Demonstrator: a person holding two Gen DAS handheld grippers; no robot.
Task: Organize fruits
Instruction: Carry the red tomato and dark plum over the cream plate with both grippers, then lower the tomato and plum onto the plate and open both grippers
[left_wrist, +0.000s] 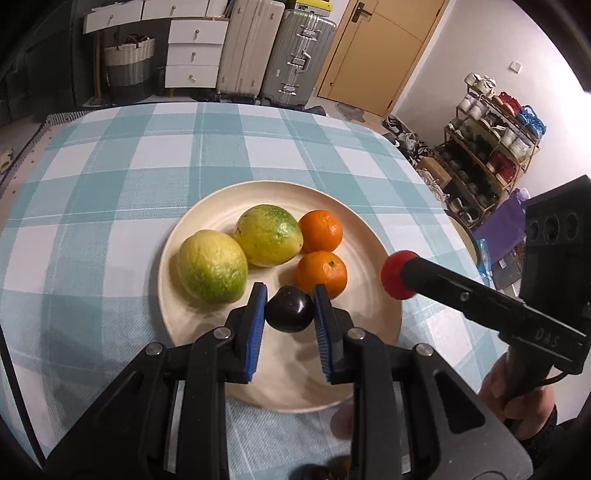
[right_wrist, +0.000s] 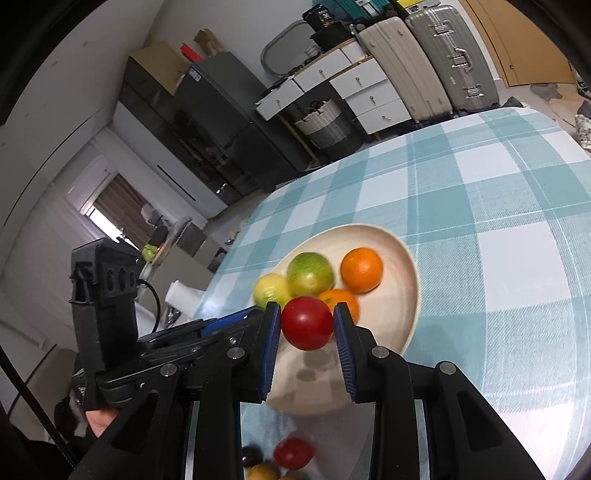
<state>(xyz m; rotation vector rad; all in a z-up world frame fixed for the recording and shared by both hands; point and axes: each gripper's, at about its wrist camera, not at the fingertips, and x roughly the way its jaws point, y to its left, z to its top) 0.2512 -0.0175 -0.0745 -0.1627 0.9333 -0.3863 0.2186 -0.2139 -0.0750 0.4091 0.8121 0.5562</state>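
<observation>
A cream plate (left_wrist: 207, 221) (right_wrist: 406, 266) on the checked cloth holds two yellow-green fruits (left_wrist: 212, 266) (left_wrist: 267, 234) and two oranges (left_wrist: 320, 230) (left_wrist: 327, 271). My left gripper (left_wrist: 290, 310) is shut on a dark purple plum (left_wrist: 290, 310), held over the plate's near part. My right gripper (right_wrist: 307, 325) is shut on a red fruit (right_wrist: 307, 323) above the plate's near left rim; in the left wrist view that red fruit (left_wrist: 397, 275) shows at the right gripper's tip, right of the plate. In the right wrist view the left gripper's body (right_wrist: 110, 314) is at the left.
The blue-and-white checked cloth (left_wrist: 110, 166) covers the table. More fruit lies near the front edge below the grippers: a red one (right_wrist: 293, 452), a dark one (right_wrist: 251, 456) and a yellow one (right_wrist: 263, 472). A hand (left_wrist: 517, 391) holds the right gripper. Suitcases, drawers and a shoe rack stand beyond the table.
</observation>
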